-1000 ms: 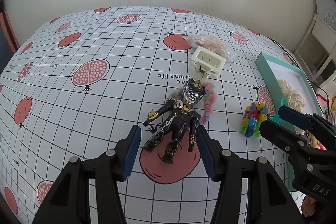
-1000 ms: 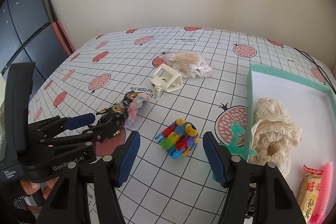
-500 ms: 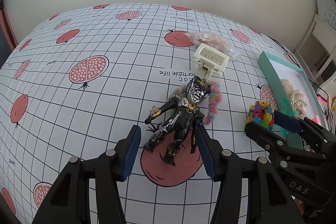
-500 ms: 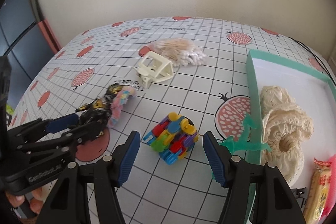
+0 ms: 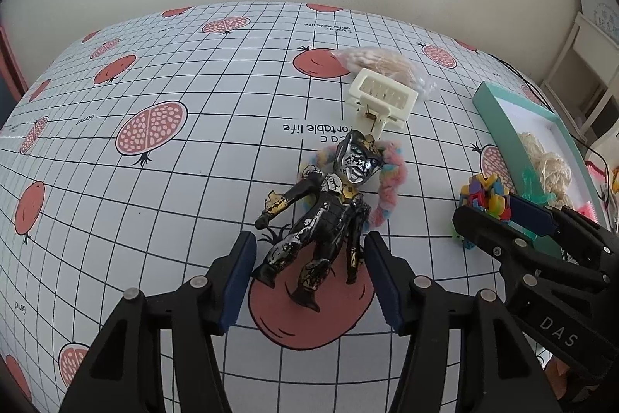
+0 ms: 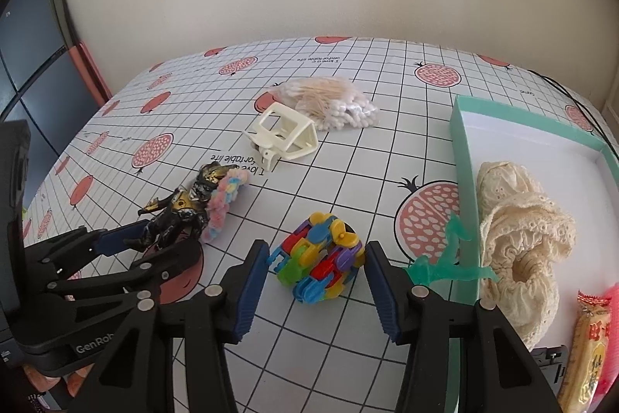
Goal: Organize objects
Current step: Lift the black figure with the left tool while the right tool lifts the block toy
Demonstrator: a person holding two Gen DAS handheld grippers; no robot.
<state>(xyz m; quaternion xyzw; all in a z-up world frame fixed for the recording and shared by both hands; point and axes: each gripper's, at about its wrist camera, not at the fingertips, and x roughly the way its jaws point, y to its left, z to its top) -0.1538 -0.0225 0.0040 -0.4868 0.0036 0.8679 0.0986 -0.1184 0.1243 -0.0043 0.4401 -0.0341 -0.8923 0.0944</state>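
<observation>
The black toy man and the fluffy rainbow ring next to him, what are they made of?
The black toy man looks like hard plastic: glossy, with silver and gold paint that is patchy, as if worn. The fluffy rainbow ring looks like soft fuzzy yarn or chenille: matte, nubbly, in pastel bands. Neither can be told for sure.

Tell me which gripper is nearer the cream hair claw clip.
Left. The left gripper straddles the figure's legs, just short of the clip; the right gripper brackets the colourful block toy, farther off.
</observation>
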